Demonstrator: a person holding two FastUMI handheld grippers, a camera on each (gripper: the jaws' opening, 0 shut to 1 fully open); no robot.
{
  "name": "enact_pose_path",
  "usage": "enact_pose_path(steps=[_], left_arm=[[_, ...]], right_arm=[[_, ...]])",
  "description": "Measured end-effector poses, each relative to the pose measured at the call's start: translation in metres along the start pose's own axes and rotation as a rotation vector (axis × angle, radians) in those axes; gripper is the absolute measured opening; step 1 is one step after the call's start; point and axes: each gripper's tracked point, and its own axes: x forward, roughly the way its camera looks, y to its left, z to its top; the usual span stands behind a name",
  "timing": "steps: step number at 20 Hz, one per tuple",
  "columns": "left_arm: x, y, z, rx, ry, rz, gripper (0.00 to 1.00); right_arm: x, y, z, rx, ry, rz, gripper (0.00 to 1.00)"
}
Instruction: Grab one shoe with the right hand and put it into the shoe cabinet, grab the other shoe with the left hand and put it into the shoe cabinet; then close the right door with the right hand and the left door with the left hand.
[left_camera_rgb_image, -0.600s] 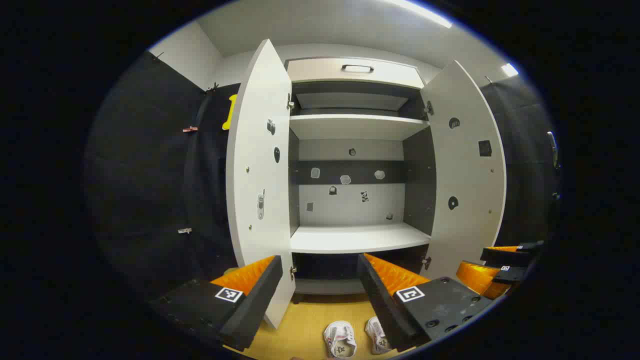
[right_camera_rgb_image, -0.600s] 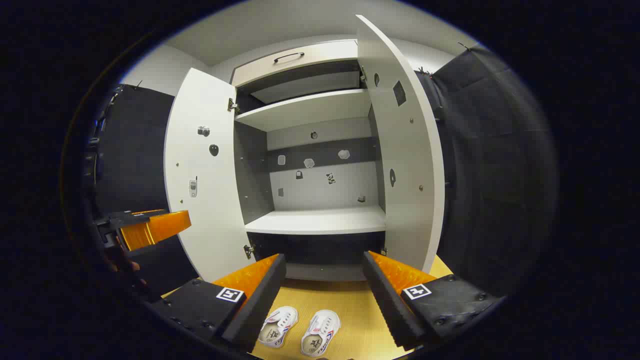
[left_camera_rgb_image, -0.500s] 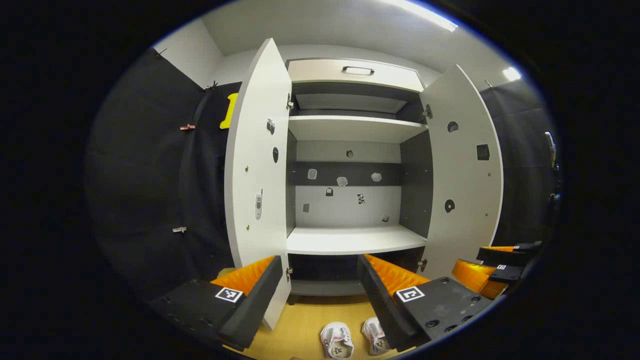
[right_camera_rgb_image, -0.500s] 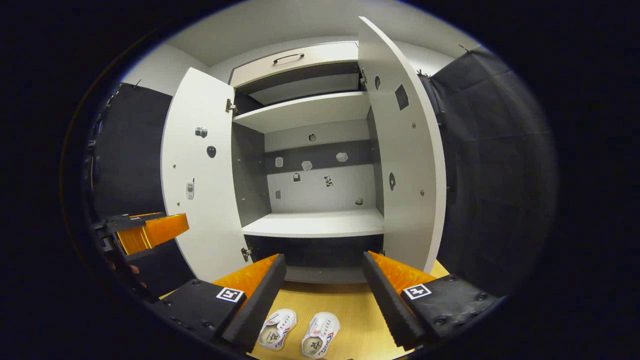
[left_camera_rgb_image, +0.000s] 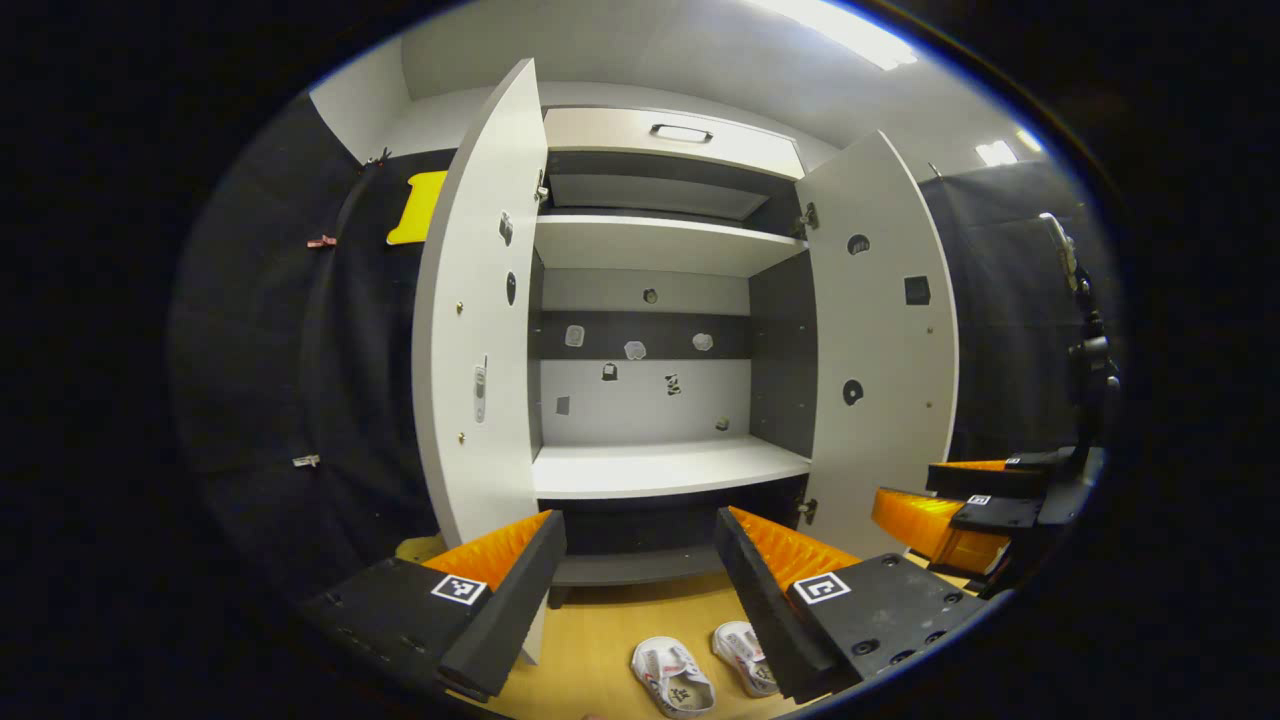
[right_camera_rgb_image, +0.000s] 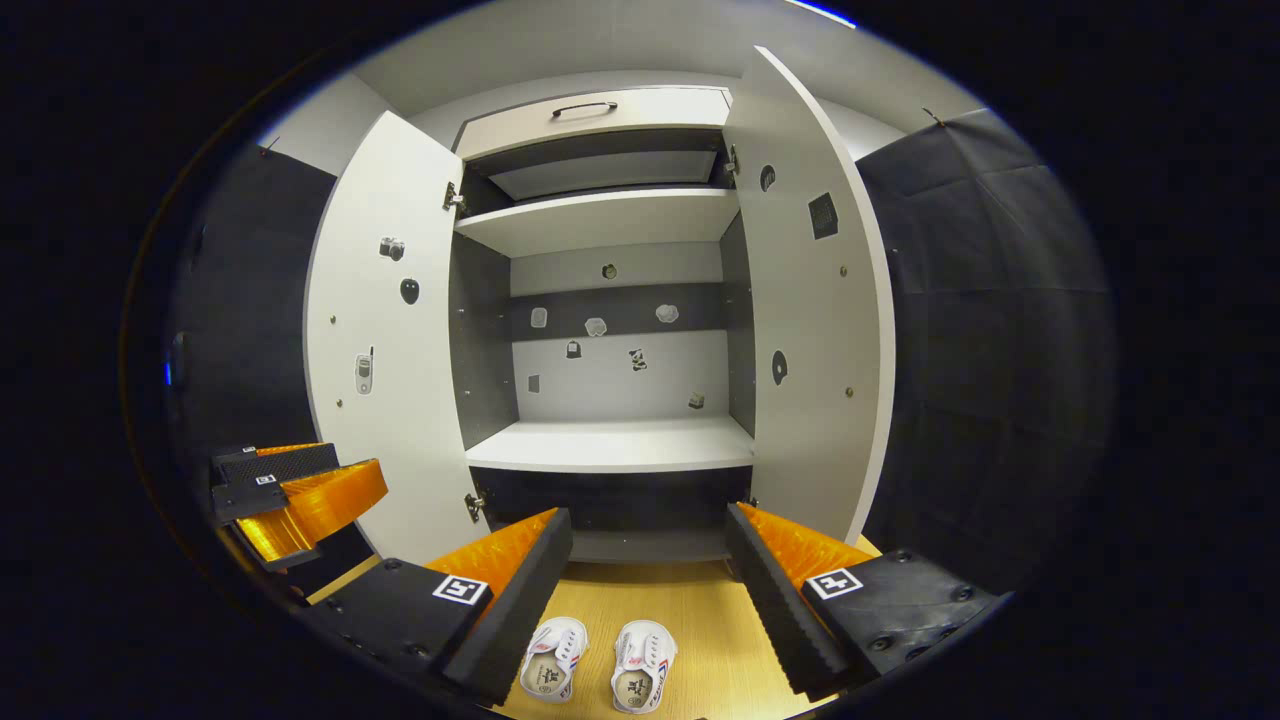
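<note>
Hovering wide apart and empty, left gripper and right gripper face the tall white two-door shoe cabinet, doors open. Risk: a jaw nudging one shoe skews the other. The small white fabric shoes lie side by side on the yellow wooden floor, openings up.

- black cloth wall hangs on both sides, pinned with little clips; pretty dark there
- plain white wall and ceiling above the cloth; a bright strip light overhead, a second one further right
- floor is light yellowish wood, warm looking
</note>
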Motion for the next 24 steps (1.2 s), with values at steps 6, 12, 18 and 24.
enact_pose_path(steps=[6,12,18,24], left_arm=[[0.004,0.002,-0.007,0.017,-0.002,-0.022,0.95],[0.002,0.012,-0.033,-0.023,0.078,0.095,0.95],[0.001,0.017,-0.035,0.024,0.084,0.146,0.95],[-0.006,0.026,-0.056,0.019,0.132,0.167,0.95]], right_arm=[[-0.004,-0.007,0.006,0.008,-0.024,-0.035,1.00],[0.005,-0.027,-0.011,0.030,0.008,0.000,1.00],[0.016,-0.029,-0.043,0.027,0.094,0.053,0.99],[0.019,-0.009,-0.114,0.029,0.286,0.111,0.99]])
